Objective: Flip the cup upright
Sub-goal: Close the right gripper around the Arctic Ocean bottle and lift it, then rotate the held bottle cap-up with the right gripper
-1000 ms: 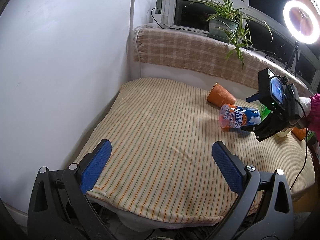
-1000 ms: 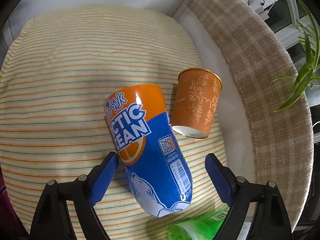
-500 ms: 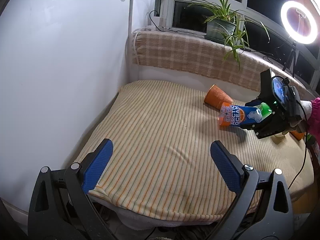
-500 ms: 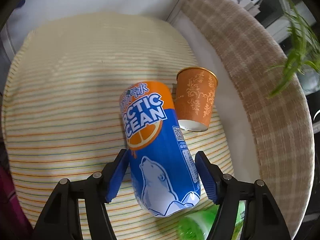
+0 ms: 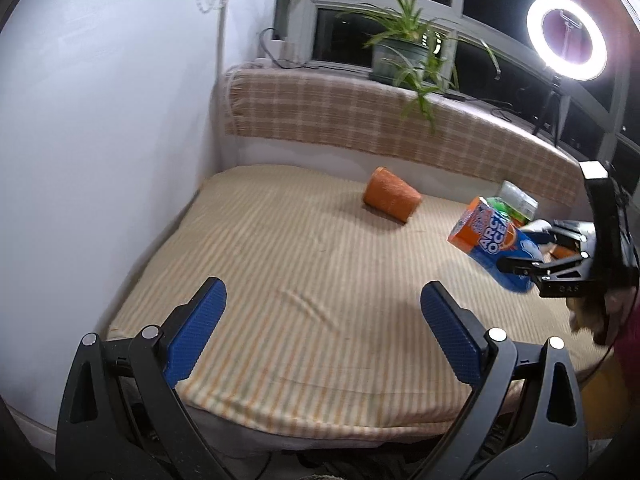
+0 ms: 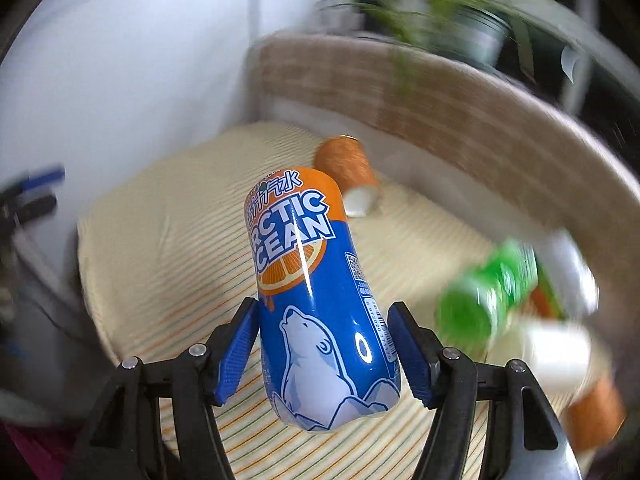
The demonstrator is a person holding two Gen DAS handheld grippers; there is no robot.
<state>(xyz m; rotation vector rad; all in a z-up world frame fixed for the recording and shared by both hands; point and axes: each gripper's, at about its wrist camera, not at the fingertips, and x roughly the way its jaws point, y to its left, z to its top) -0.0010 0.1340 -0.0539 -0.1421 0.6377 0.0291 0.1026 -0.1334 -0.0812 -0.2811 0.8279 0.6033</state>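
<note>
My right gripper [image 6: 322, 350] is shut on the blue and orange Arctic Ocean cup [image 6: 312, 288], holding it off the striped cushion [image 6: 168, 240] and tilted up. In the left wrist view the same cup [image 5: 490, 242] hangs tilted in the right gripper [image 5: 532, 268] at the right. My left gripper [image 5: 320, 330] is open and empty over the cushion's near edge [image 5: 280, 400].
An orange patterned paper cup [image 5: 392, 200] lies on its side at the back of the cushion. A green bottle [image 6: 488, 300] and a white cup [image 6: 552, 356] lie to the right, blurred. A white wall [image 5: 100, 140] stands left, a plaid ledge [image 5: 380, 120] with a plant behind.
My right gripper closed on the Arctic Ocean cup, lifted it off the cushion and tilted it upward. My left gripper stayed open, its view shifting slightly.
</note>
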